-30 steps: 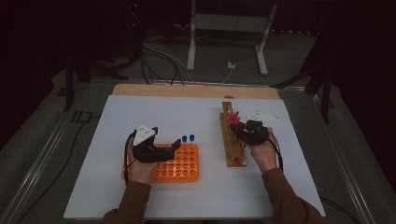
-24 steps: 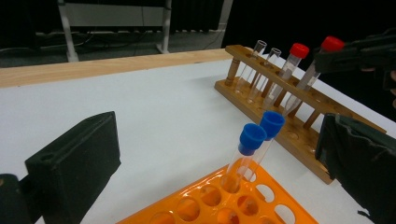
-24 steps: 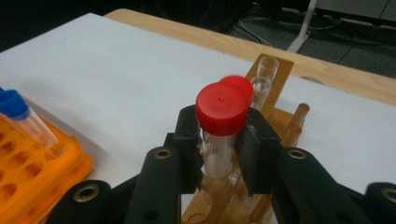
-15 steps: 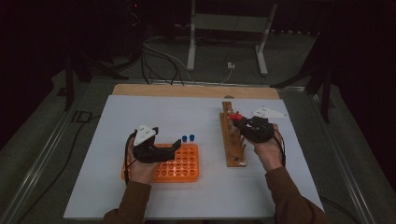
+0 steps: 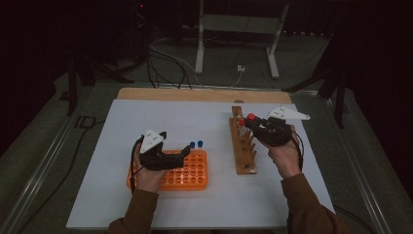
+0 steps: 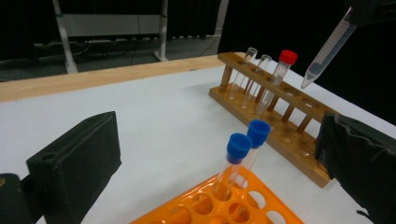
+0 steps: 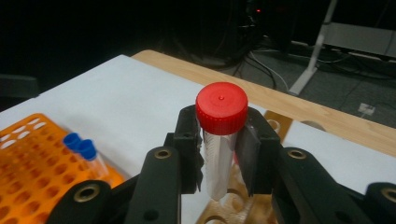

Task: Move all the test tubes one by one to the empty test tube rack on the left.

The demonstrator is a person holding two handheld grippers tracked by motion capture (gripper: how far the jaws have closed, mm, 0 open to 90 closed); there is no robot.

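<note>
- The right gripper (image 7: 218, 154), low in the middle of the right gripper view, has its jaws clamped on a red-capped tube (image 7: 218, 140), cap up, long axis near upright.
- In the high view, right of centre, that tube (image 5: 250, 117) hangs above the far end of the wooden rack (image 5: 242, 142); bare white table (image 5: 170, 117) lies to the left.
- In the left gripper view its tip (image 6: 327, 49) points down-left, upper right, clear of the rack.
- The left gripper (image 5: 168, 156) is spread wide, empty, over the orange rack (image 5: 192, 173) beside two blue-capped tubes (image 6: 243, 154).
</note>
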